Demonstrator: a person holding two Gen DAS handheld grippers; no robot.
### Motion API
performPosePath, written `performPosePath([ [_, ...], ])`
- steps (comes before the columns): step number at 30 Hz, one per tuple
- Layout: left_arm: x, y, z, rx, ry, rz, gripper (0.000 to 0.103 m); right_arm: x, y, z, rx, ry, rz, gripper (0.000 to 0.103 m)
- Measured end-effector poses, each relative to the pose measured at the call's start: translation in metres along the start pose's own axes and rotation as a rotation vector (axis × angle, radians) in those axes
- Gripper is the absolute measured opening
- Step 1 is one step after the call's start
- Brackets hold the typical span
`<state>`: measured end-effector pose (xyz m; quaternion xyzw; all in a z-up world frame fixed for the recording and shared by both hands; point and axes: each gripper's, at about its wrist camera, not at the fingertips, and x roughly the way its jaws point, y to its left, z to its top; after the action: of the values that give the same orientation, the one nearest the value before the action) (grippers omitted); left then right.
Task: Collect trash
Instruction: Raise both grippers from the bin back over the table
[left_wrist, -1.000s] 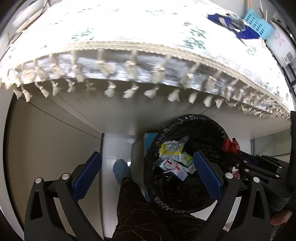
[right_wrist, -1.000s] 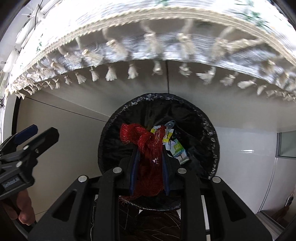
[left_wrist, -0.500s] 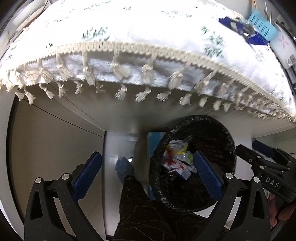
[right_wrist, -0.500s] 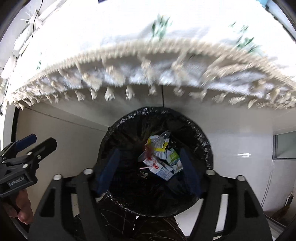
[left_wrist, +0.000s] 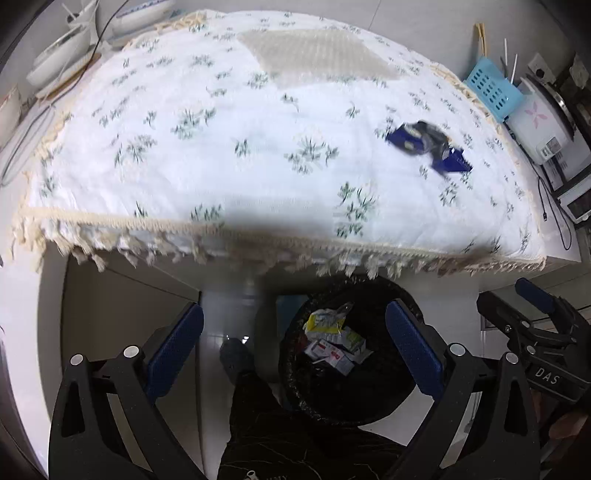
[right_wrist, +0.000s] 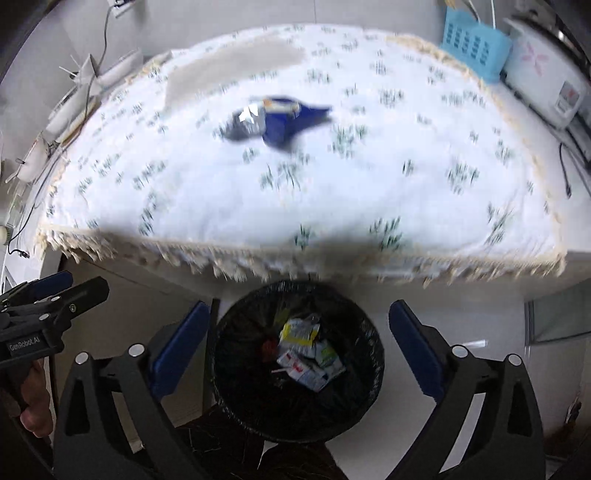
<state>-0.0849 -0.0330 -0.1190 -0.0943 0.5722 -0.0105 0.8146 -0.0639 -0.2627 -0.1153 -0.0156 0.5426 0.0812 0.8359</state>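
On the tablecloth (right_wrist: 369, 192), one blue wrapper (right_wrist: 280, 122).

Table (left_wrist: 561, 260) under white floral cloth (left_wrist: 221, 147) with tasselled fringe. On cloth: blue wrapper (left_wrist: 428, 146), about 2 o'clock from centre in left view; beige mesh patch (left_wrist: 314, 55) at 12. Blue basket (left_wrist: 491, 88) and white appliance (left_wrist: 543, 125) off cloth's edge at 2. Floor (right_wrist: 424, 435) below: black-lined bin (right_wrist: 373, 354) at 6, just beside the fringe, packets inside.

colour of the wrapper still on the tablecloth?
Dark blue with a silver foil patch, wrapper; right wrist view shows it best, though blurred.
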Motion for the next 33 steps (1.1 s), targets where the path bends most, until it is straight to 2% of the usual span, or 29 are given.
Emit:
performPosePath([
  [22,-0.036,0.002,0.078,0.025,-0.089,0.021,0.097,-0.028,0.000,0.075,0.043,-0.111,0.000,0.095],
  [33,-0.009,0.001,0.128,0.045,-0.071,0.014,0.097,-0.009,-0.003,0.111,0.052,-0.088,-0.037,0.095],
])
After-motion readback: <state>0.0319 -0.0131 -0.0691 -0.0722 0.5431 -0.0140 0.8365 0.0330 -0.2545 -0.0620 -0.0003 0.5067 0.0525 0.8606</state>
